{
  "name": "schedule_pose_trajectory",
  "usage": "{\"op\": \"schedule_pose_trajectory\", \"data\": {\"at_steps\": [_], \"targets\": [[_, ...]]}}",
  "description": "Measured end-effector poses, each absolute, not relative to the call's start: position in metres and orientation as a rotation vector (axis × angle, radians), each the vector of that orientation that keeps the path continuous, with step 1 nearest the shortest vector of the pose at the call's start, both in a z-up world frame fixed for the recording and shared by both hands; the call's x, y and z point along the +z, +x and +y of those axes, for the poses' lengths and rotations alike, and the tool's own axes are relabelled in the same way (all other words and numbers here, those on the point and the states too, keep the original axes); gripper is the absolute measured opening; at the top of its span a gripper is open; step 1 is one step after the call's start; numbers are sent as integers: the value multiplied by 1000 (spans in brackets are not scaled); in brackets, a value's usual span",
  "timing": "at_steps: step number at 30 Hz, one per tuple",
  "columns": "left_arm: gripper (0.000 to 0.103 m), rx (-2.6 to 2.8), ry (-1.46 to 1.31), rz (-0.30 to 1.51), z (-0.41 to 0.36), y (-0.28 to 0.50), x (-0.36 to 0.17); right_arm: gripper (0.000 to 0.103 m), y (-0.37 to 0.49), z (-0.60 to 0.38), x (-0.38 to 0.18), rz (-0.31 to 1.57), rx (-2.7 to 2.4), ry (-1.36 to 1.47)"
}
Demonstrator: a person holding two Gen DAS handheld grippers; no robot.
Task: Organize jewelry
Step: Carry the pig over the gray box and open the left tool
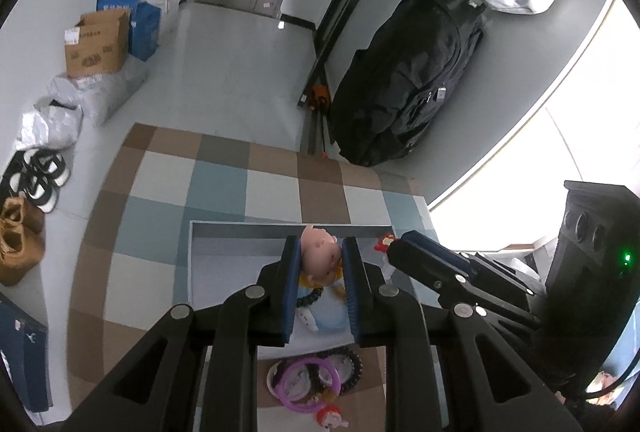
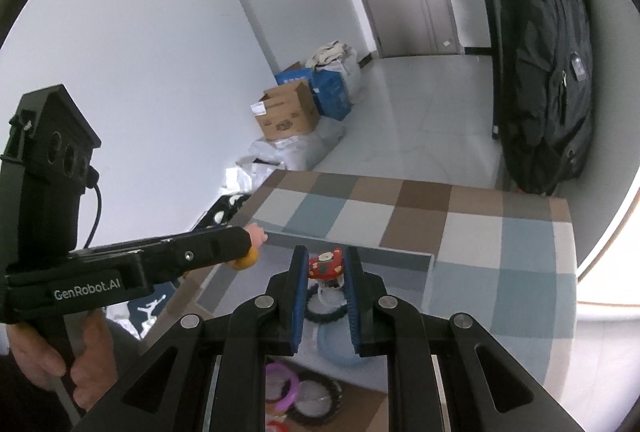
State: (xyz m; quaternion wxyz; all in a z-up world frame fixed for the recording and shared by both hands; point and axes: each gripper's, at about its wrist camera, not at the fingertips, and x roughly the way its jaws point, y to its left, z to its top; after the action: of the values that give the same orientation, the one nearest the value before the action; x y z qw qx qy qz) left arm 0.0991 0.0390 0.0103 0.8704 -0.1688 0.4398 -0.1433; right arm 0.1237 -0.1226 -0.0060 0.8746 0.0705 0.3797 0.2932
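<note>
**Two charms held over the tray, loose pieces left outside it**

Both hand-held grippers hang over the grey tray point(image 1: 240, 228), which sits on the checked worktop point(image 1: 168, 191). The left hand-held gripper point(image 1: 320, 268) is clamped on a doll charm point(image 1: 322, 252), whose pale head shows between the blue pads above the tray floor. The right hand-held gripper point(image 2: 326, 272) is closed on a red charm point(image 2: 326, 264), also above the tray and close to its far wall.

Judging by how things lie, the sorting is partway through. A dark bead bracelet point(image 1: 310, 296) and a pale blue piece point(image 1: 326, 320) already rest inside the tray. A purple ring point(image 1: 310, 384), a second dark bead bracelet point(image 1: 352, 368) and a small red trinket point(image 1: 330, 420) lie on the worktop just outside the tray's near edge. Those appear to be what is left, once the two held charms are set down.

The left wrist view shows the doll's face and the near-side pile clearly. The right wrist view shows the red charm's decorated top, the tray's right wall and the person's hand point(image 2: 52, 356) on the left handle, but only part of the purple ring. Neither view shows how high the charms hang above the tray floor.
</note>
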Motion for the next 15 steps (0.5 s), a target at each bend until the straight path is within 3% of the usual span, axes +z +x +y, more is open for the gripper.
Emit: {"op": "schedule_pose_trajectory", "data": {"at_steps": [15], "targets": [[16, -353, -357, 983, 35, 120, -13, 17, 143, -126, -22, 843, 621, 182]]}}
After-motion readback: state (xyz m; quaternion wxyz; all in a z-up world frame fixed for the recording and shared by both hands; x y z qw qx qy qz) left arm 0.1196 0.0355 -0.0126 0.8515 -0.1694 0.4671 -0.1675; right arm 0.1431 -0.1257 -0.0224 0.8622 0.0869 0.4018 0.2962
